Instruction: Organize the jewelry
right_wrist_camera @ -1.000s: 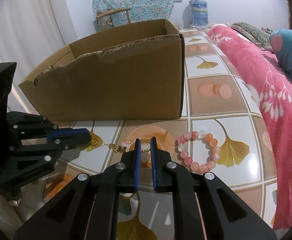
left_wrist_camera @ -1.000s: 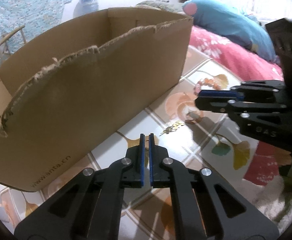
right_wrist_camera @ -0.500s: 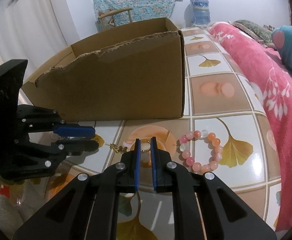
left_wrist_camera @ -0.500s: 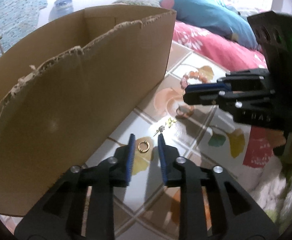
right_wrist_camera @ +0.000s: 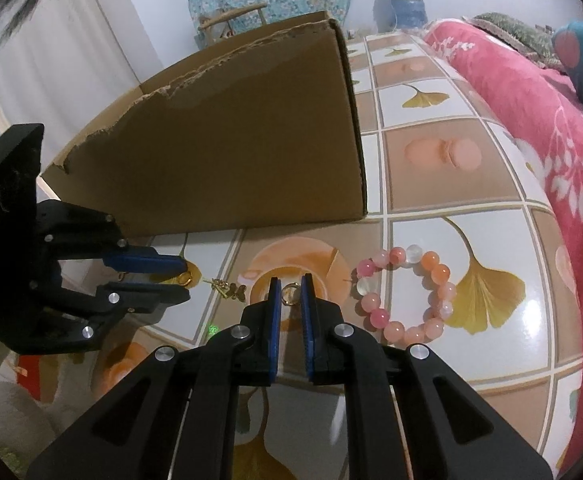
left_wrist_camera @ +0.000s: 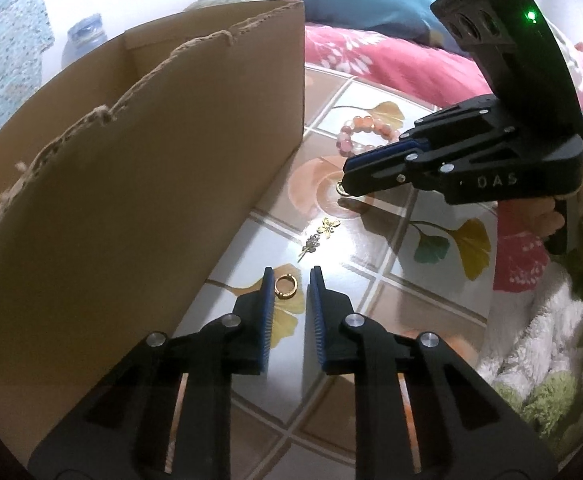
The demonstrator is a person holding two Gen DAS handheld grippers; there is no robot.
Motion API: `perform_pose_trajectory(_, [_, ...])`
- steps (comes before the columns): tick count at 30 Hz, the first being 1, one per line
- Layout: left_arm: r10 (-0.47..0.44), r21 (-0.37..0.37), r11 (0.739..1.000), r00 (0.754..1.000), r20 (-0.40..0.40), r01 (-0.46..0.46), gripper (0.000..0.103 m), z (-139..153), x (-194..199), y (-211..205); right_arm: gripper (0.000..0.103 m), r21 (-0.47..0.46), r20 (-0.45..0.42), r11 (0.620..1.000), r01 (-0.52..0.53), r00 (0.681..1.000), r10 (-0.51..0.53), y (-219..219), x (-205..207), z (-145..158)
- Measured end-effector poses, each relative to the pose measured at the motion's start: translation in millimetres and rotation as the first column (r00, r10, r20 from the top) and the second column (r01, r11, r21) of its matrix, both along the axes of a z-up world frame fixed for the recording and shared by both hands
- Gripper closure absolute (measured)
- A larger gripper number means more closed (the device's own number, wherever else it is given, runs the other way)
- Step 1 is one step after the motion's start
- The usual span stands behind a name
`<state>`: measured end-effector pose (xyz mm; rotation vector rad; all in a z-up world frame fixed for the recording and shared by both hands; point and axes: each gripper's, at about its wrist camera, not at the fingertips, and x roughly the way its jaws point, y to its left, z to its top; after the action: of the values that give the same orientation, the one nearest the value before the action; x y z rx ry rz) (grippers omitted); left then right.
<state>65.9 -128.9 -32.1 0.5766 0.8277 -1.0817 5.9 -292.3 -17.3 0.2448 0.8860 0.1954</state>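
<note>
- Patterned tiles (right_wrist_camera: 463, 240) carry everything, with my cardboard box (right_wrist_camera: 231, 152) standing far left.
- My left gripper (left_wrist_camera: 289, 280), jaws just narrowing, straddles a gold hoop (left_wrist_camera: 285, 286) that leans on one pad; I judge it could skid away.
- Butterfly charms (right_wrist_camera: 229, 290) lie between.
- My right gripper (right_wrist_camera: 290, 284), nearly pressed together, frames a small ring (right_wrist_camera: 290, 294); grip unclear.
- Bead bracelet (right_wrist_camera: 403, 288) waits rightmost.

Brown box (right_wrist_camera: 231, 152); pink-orange bead bracelet (right_wrist_camera: 405, 294); gold ring (left_wrist_camera: 285, 286); pink floral blanket (right_wrist_camera: 531, 112).
</note>
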Motion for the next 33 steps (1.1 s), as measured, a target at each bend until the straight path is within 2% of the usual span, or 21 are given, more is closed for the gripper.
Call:
perform_pose_trajectory(7, [0.013, 0.002, 1.000, 1.000, 0.006, -0.013, 0.093, -1, 0, -3, 0.092, 0.067, -0.020, 0.998, 0.008, 1.000, -0.007, -16, -2, -2])
perform_pose_trajectory(10, [0.025, -0.002, 1.000, 1.000, 0.015, -0.025, 0.093, -1, -2, -1, 0.090, 0.059, -0.025, 0.998, 0.000, 1.000, 0.002, -15, -4, -2])
perform_pose_trajectory(12, [0.040, -0.004, 0.999, 0.999, 0.015, -0.040, 0.093, -1, -3, -1, 0.083, 0.050, -0.020, 0.999, -0.008, 1.000, 0.009, -13, -4, -1])
perform_pose_trajectory(18, [0.061, 0.023, 0.998, 0.997, 0.049, -0.063, 0.094, 0, -13, -3, 0.082, 0.042, -0.003, 0.999, -0.022, 1.000, 0.022, -9, -6, 2])
perform_pose_trajectory(24, [0.074, 0.029, 0.997, 0.996, 0.055, -0.075, 0.096, 1, -17, -3, 0.082, 0.044, 0.005, 0.999, -0.023, 1.000, 0.023, -8, -8, 3])
perform_pose_trajectory(26, [0.077, 0.024, 0.997, 0.996, 0.050, -0.078, 0.101, 2, -17, -3, 0.082, 0.044, 0.007, 0.999, -0.026, 1.000, 0.025, -9, -9, 4])
perform_pose_trajectory(31, [0.085, 0.024, 0.996, 0.995, 0.047, -0.086, 0.101, 4, -15, 0, 0.082, 0.028, 0.010, 0.999, -0.046, 0.999, 0.045, -6, -6, 4])
perform_pose_trajectory(33, [0.085, 0.020, 0.996, 0.996, 0.036, -0.086, 0.101, 5, -15, 2, 0.074, 0.008, 0.009, 0.998, -0.062, 0.998, 0.062, -4, -4, 4])
